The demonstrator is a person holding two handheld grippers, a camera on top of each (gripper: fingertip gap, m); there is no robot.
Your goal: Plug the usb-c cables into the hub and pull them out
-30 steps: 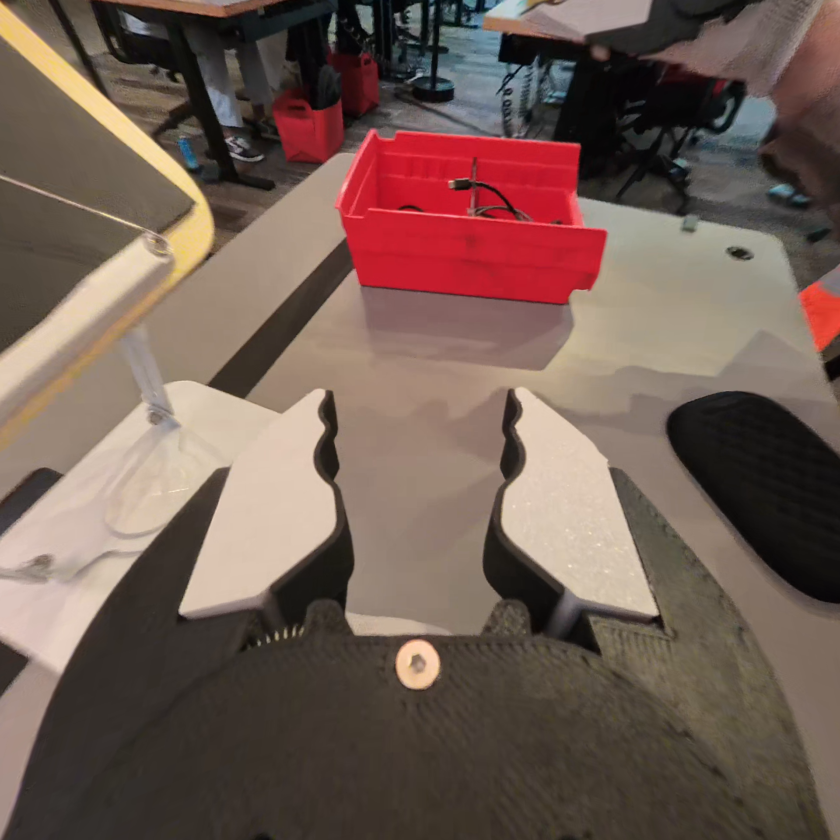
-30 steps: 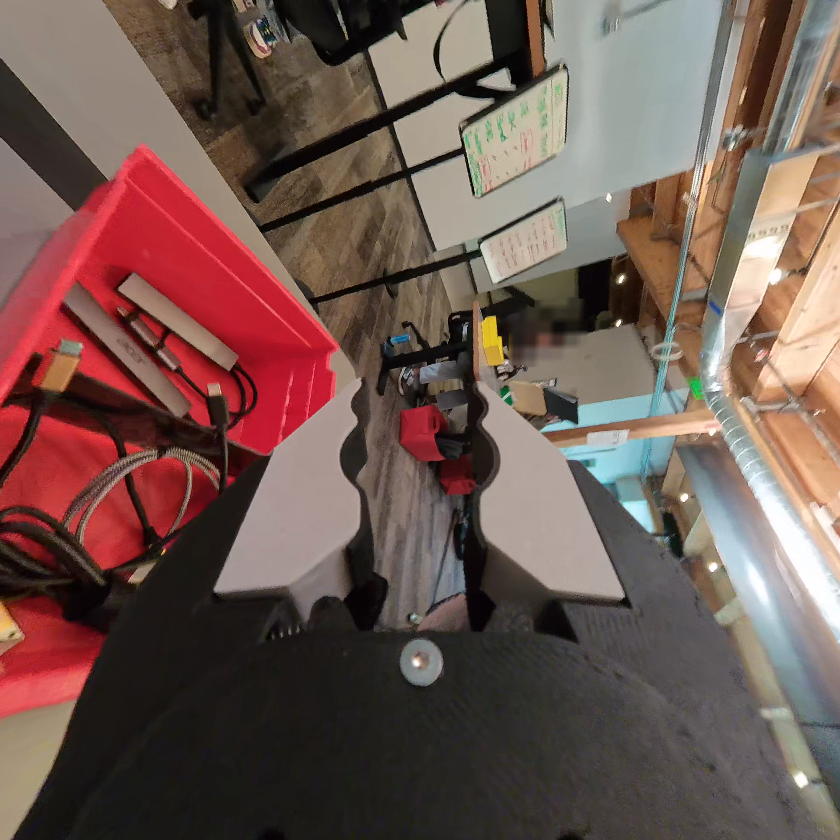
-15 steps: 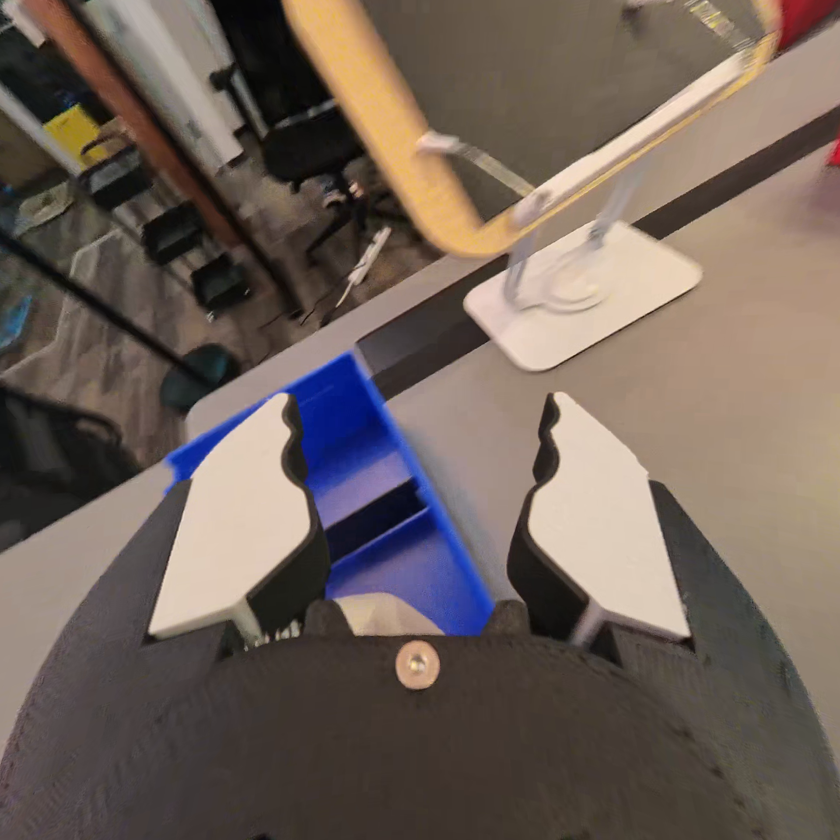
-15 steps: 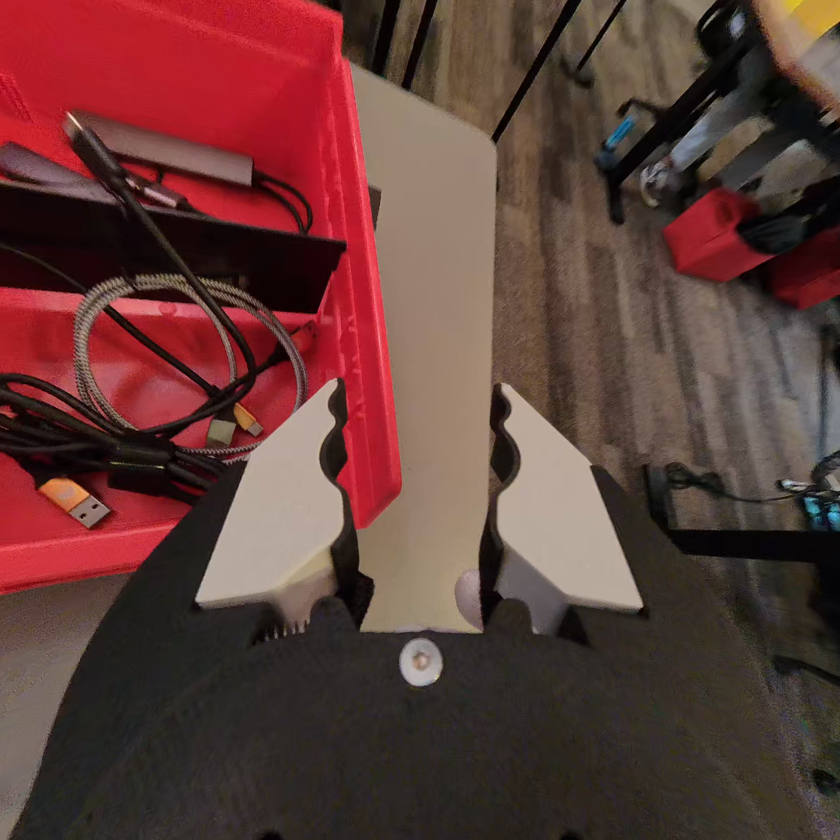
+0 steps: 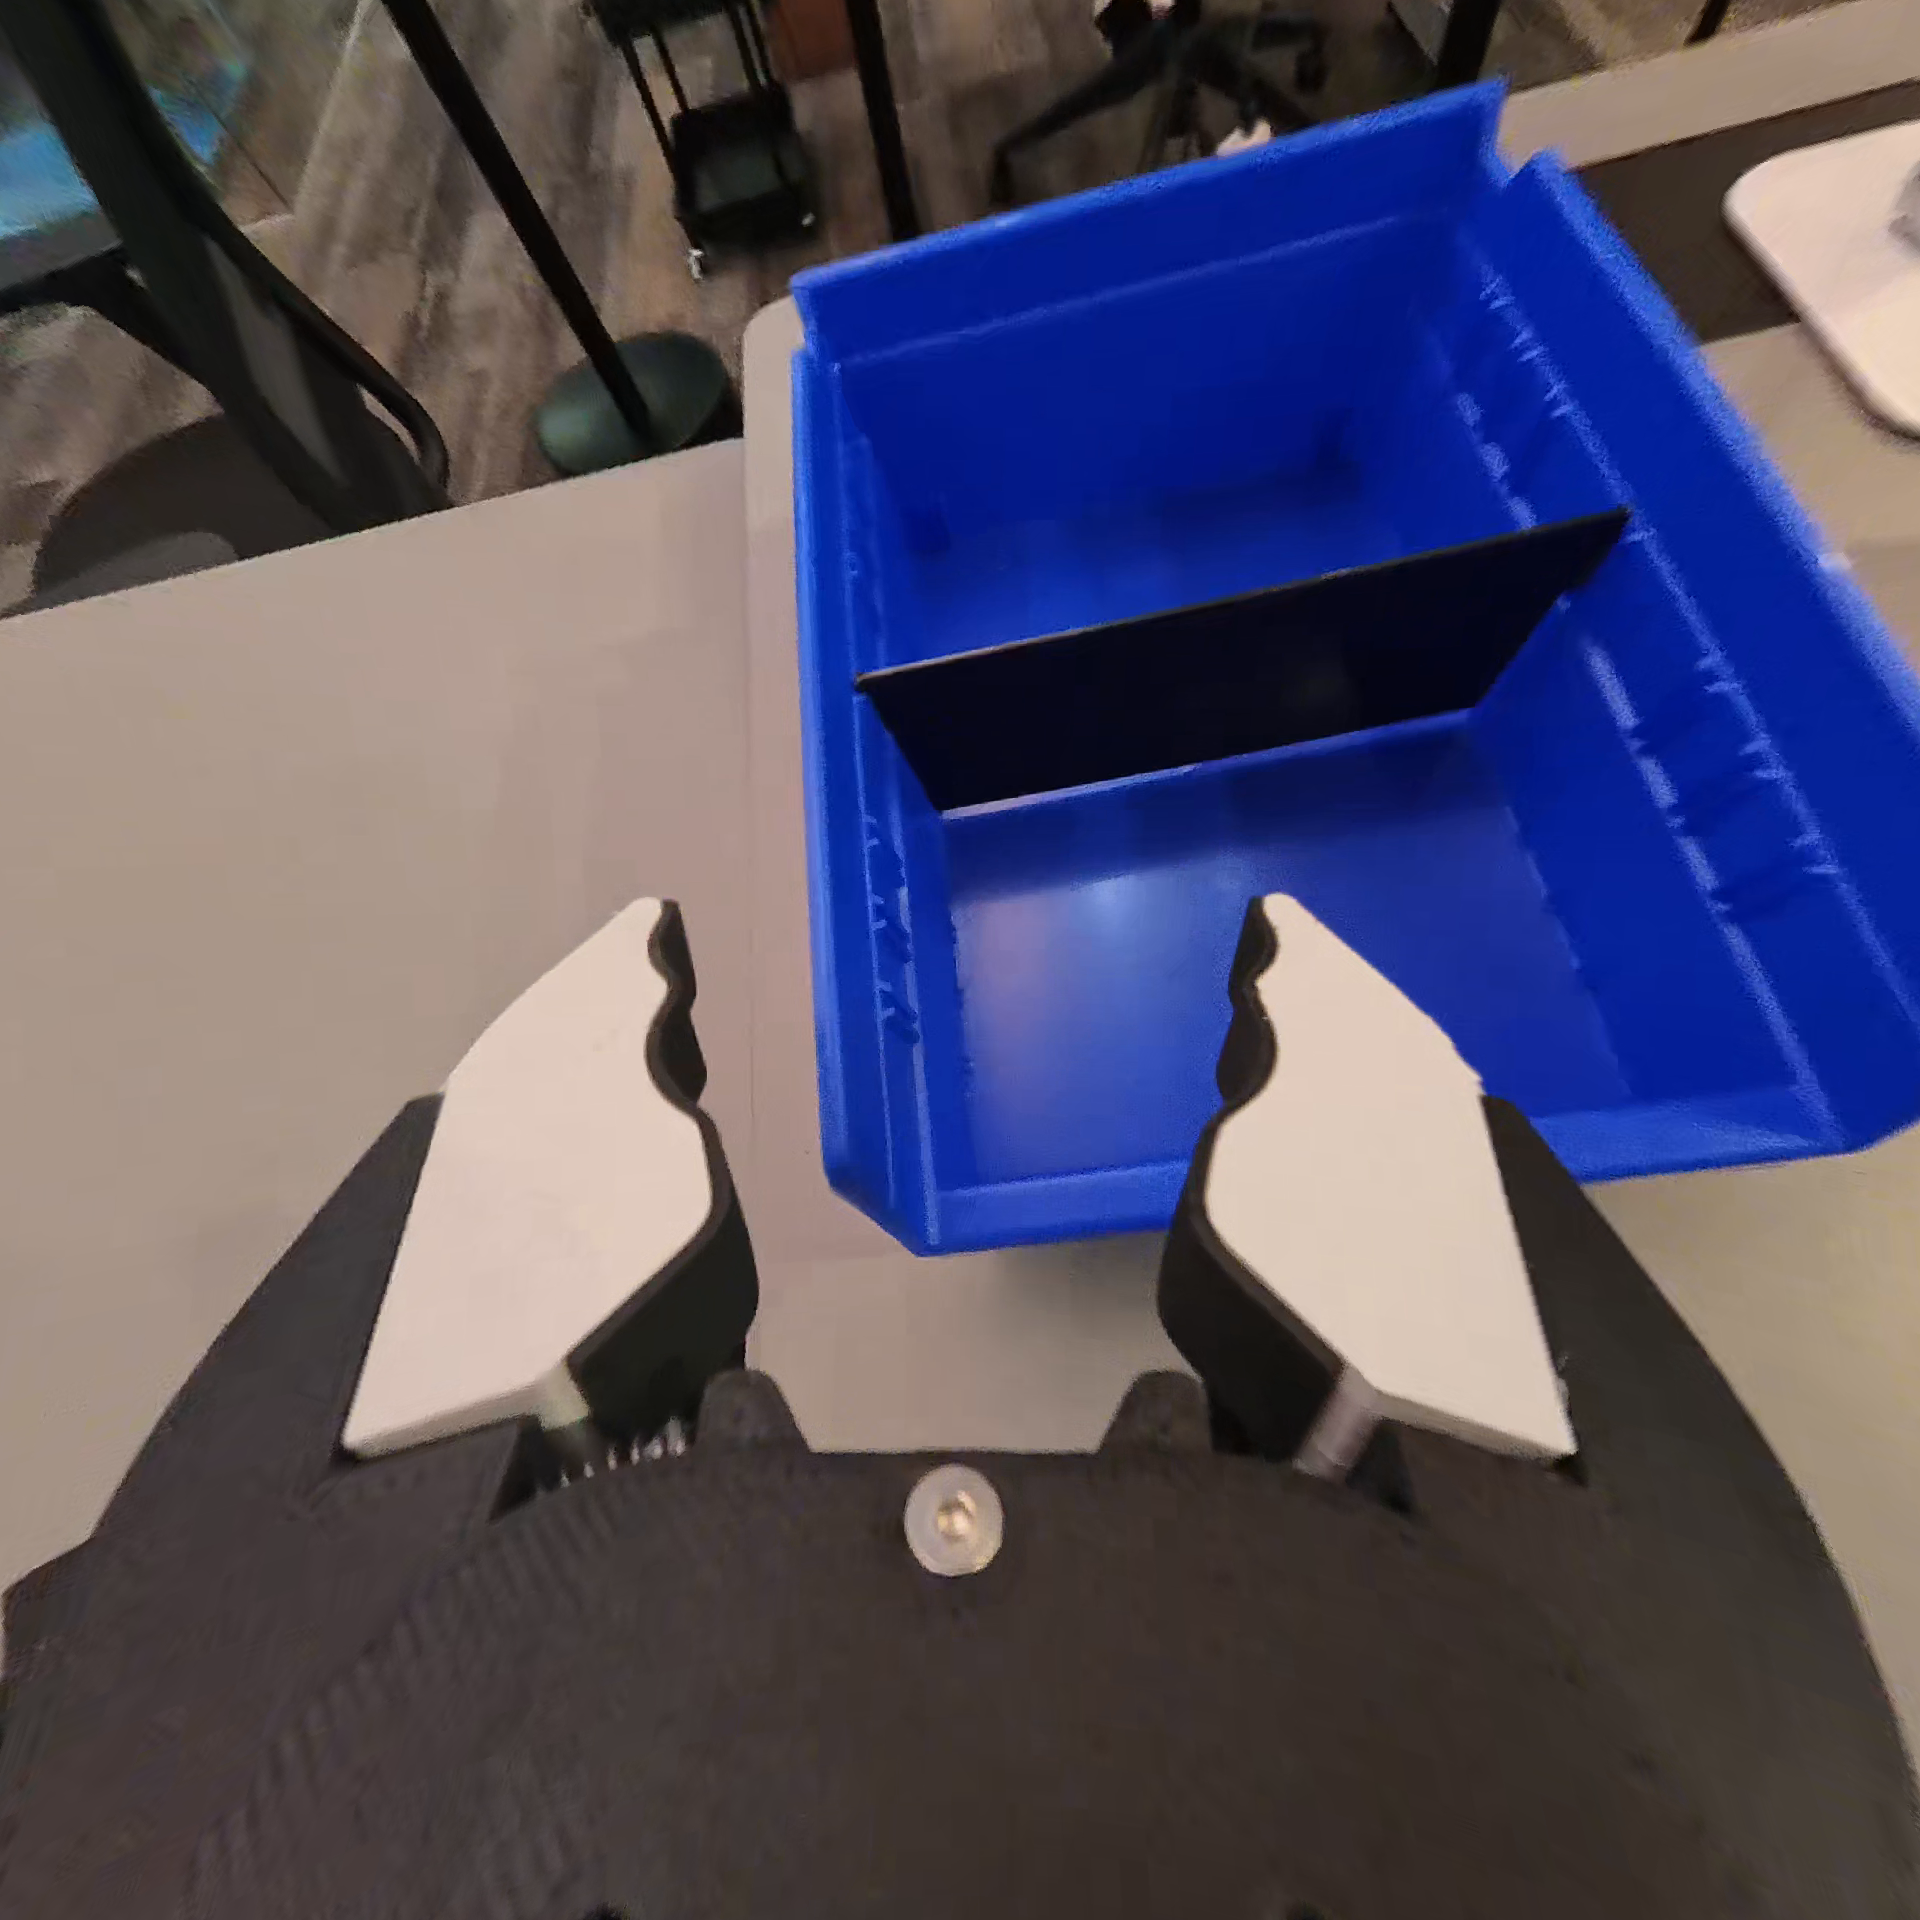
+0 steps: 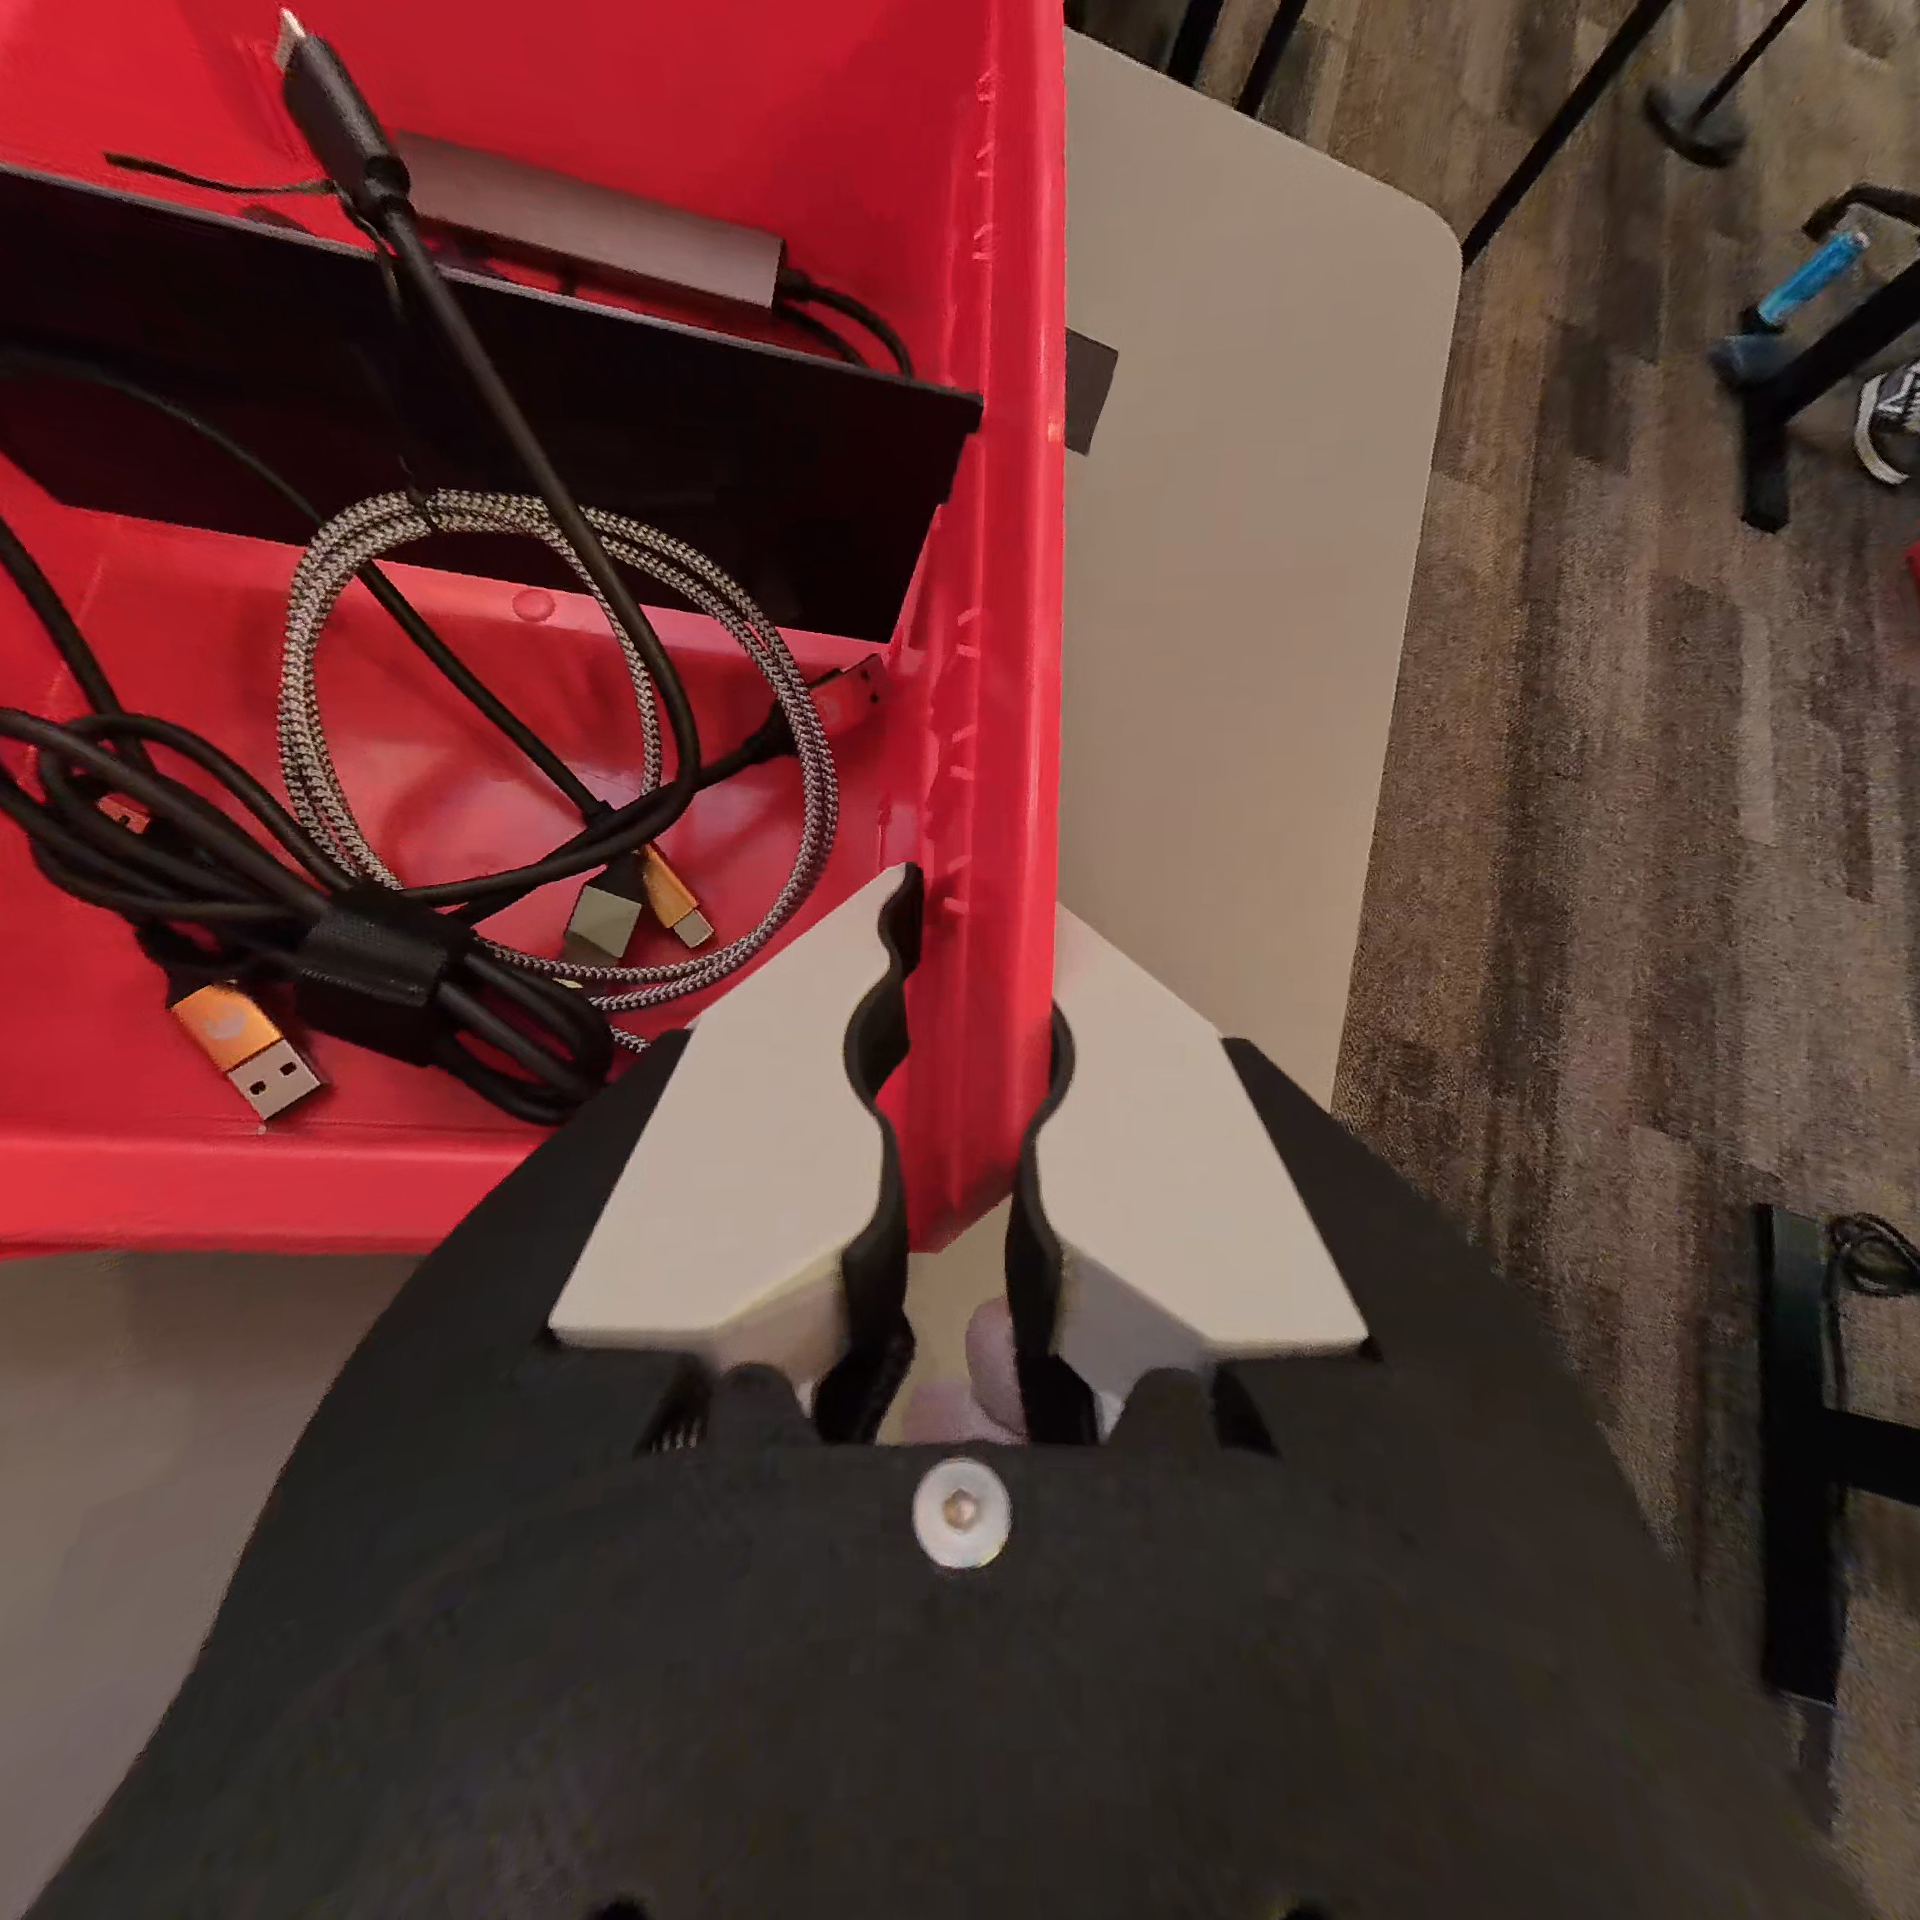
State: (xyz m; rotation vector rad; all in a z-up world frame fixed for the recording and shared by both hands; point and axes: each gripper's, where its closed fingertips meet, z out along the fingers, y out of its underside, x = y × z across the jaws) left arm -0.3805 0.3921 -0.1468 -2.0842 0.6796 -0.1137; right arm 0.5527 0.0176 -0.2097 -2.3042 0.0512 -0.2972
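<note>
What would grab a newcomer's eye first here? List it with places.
The red bin fills the right wrist view's left side, with tangled cables and a grey hub behind its black divider. The right gripper straddles its wall. The left gripper hangs open before an empty blue bin.

No legible writing anywhere (bins, cables and hub all plain).

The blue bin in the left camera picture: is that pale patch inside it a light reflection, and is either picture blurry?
Left wrist view: yes, glare on the floor of the blue bin, its far edges smeared. Right wrist view: the cables in the red bin look fairly sharp; the floor at the right edge is soft and stretched.
</note>
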